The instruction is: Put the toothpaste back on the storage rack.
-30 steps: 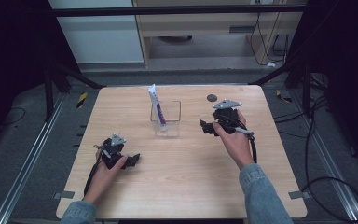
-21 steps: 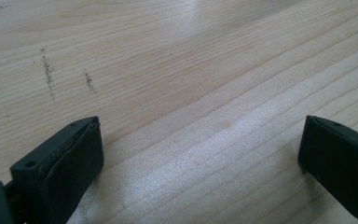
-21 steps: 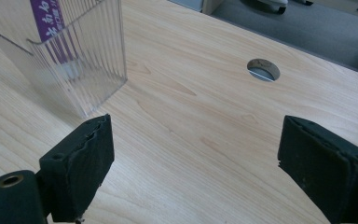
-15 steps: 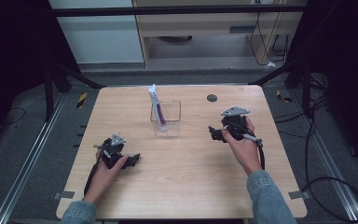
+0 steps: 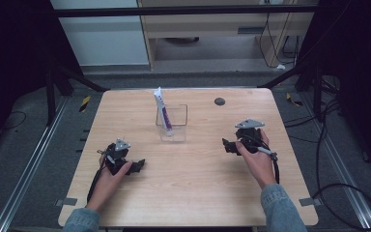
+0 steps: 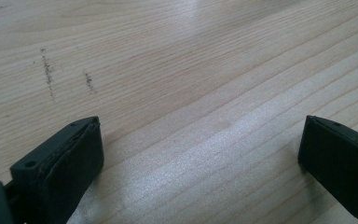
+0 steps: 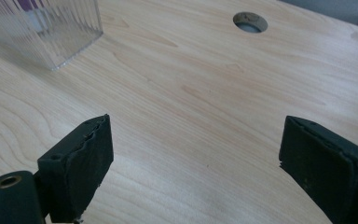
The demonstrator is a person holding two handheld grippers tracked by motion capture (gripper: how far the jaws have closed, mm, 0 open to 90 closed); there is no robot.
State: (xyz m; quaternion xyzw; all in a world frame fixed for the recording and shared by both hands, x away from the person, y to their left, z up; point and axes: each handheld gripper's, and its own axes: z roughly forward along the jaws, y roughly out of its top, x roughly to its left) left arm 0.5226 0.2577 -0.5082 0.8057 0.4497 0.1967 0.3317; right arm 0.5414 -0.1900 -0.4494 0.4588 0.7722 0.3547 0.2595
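The right gripper (image 5: 228, 146) is pulling back toward the person, away from the clear holder (image 5: 172, 122) where the purple-and-white tube (image 5: 162, 110) is standing, jaws wide and empty like the idle left gripper (image 5: 137, 166) on the bench (image 5: 198, 193), so the placing looks finished.

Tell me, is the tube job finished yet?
It looks nearly done: the purple and white tube stands leaning inside the clear box. Nothing is in hand, since the left hand-held gripper and the right hand-held gripper are both open and sit low over the bare table, apart from the box. Little seems left to do.
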